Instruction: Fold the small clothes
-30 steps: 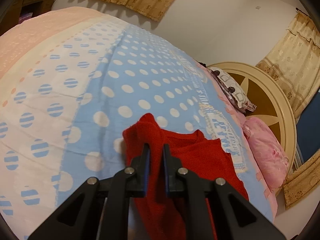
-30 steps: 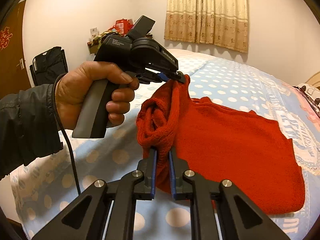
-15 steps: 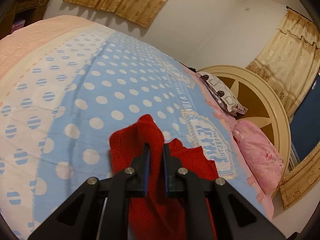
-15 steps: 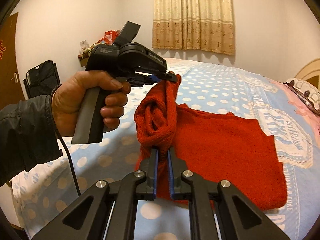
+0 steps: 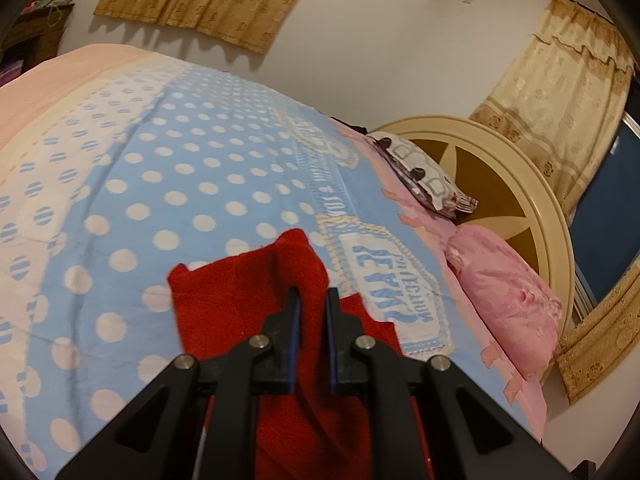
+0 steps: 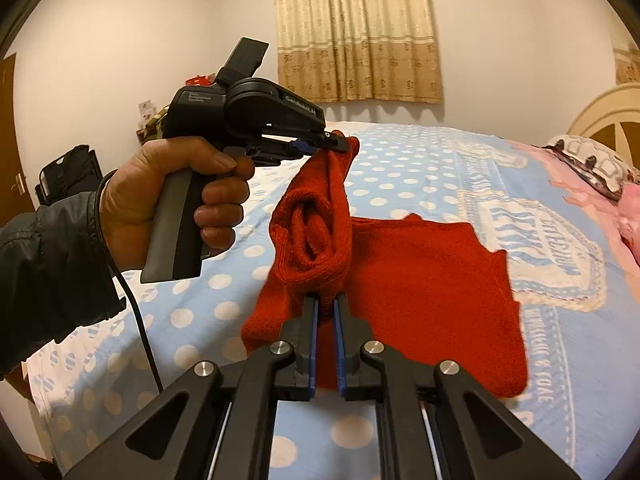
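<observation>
A red knitted garment [image 6: 424,292] is spread over the blue dotted bedspread [image 6: 400,168], with one edge lifted clear of the bed by both grippers. In the right wrist view, the right gripper [image 6: 324,308] is seen at the bottom of the picture, its jaws drawn narrow on a bunched fold of the red knit, which is pinched between the blue pads. The left gripper [image 6: 340,145] is seen farther off and higher, held by a hand [image 6: 160,204] in a dark sleeve [image 6: 44,272]; its tips are clamped on the top corner of the lifted edge. Between the two grips the cloth is hung in a rolled, sagging loop, while the rest of the garment is laid flat on the bedspread to the right.

In the left wrist view, the red knit [image 5: 248,292] is seen gripped between the left gripper's [image 5: 312,300] jaws, which are set narrow around a raised ridge of fabric. Whether that lifted part is a sleeve or a hem cannot be told surely, as the edge is blurred. A pink pillow [image 5: 508,300] and a patterned pillow [image 5: 424,176] are laid against the cream headboard [image 5: 532,184] at the far right of the bed, well apart from the garment. Beige curtains [image 6: 356,32] are hung on the wall behind the bed.
</observation>
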